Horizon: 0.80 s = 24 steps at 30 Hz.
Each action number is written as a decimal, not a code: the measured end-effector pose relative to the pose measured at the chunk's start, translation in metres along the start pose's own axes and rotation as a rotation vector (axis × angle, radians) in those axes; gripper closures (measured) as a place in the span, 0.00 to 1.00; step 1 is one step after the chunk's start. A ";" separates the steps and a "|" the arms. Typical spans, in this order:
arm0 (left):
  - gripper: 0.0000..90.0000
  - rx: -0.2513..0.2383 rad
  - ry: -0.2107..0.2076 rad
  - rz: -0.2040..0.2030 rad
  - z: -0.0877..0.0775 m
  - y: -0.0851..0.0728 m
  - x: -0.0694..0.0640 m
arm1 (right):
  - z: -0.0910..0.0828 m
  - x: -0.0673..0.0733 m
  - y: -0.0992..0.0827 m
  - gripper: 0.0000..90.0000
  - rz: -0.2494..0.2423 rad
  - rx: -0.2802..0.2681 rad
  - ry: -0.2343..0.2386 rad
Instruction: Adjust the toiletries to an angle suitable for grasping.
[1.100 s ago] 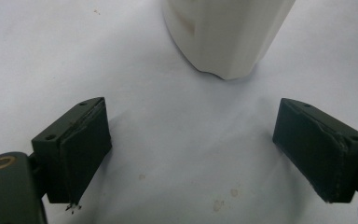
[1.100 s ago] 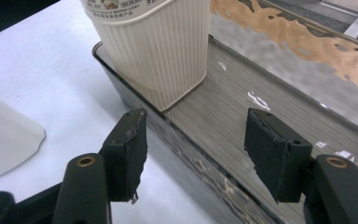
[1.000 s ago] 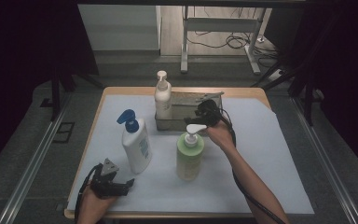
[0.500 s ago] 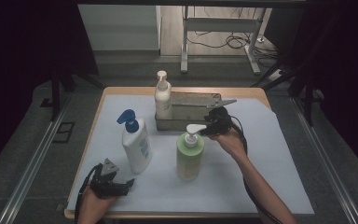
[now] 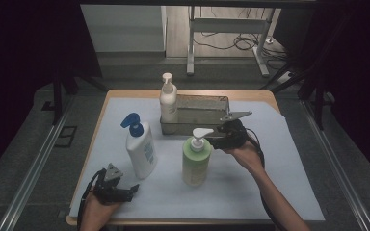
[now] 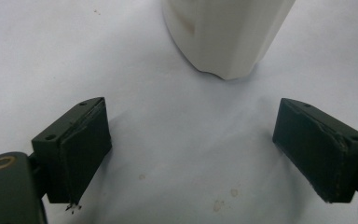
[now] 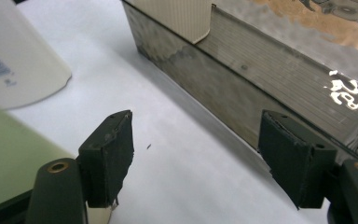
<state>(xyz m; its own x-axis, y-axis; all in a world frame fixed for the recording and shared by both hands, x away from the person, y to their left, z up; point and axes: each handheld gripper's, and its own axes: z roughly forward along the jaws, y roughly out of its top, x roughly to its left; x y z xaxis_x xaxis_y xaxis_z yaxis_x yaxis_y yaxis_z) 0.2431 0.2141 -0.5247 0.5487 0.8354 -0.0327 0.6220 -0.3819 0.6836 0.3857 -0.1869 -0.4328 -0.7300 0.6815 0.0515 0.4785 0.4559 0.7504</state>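
While my right gripper [image 5: 217,140] hangs just beside the pump head of the green bottle [image 5: 195,161], its jaws stand wide apart with nothing between them. In the right gripper view [image 7: 193,156] I see bare white sheet [image 7: 177,177] between the pads, the green bottle's side [image 7: 14,154] at the left edge, and the metal tray's wall [image 7: 242,84] running along close to the right jaw. The cream bottle's base [image 7: 182,18] sits inside that tray at its near corner.

From the high view, the metal tray [image 5: 200,126] stands at the back middle of the white sheet [image 5: 279,183], with the cream pump bottle [image 5: 168,101] upright in its left end. The white bottle with the blue pump [image 5: 141,149] stands left of the green one, the two near each other but apart. My right hand [image 5: 244,155] comes in from the lower right.

My left gripper [image 5: 125,191] rests low at the front left corner of the table [image 5: 125,95], held in my left hand [image 5: 96,208], jaws pointing right. In the left gripper view [image 6: 193,156] its jaws gape wide over the sheet, gripping nothing, and the base of the white bottle [image 6: 223,37] stands ahead of them, well clear of both pads.
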 end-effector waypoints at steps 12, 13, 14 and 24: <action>0.12 0.000 0.001 -0.001 0.000 0.000 0.000 | -0.016 0.010 -0.024 0.26 -0.032 0.019 0.019; 0.12 0.000 0.001 -0.001 0.000 0.000 0.000 | -0.017 0.011 -0.026 0.26 -0.032 0.020 0.025; 0.12 -0.001 0.001 -0.001 0.000 0.000 0.000 | -0.019 0.012 -0.029 0.25 -0.031 0.021 0.027; 0.12 -0.001 0.002 -0.001 0.000 0.000 0.000 | -0.034 0.020 -0.048 0.20 -0.039 0.008 0.052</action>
<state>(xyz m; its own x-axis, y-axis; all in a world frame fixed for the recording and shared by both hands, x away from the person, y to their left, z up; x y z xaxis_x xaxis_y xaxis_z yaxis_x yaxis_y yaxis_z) 0.2429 0.2140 -0.5247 0.5466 0.8368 -0.0321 0.6224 -0.3804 0.6840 0.3318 -0.2143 -0.4452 -0.7727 0.6323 0.0564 0.4524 0.4862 0.7476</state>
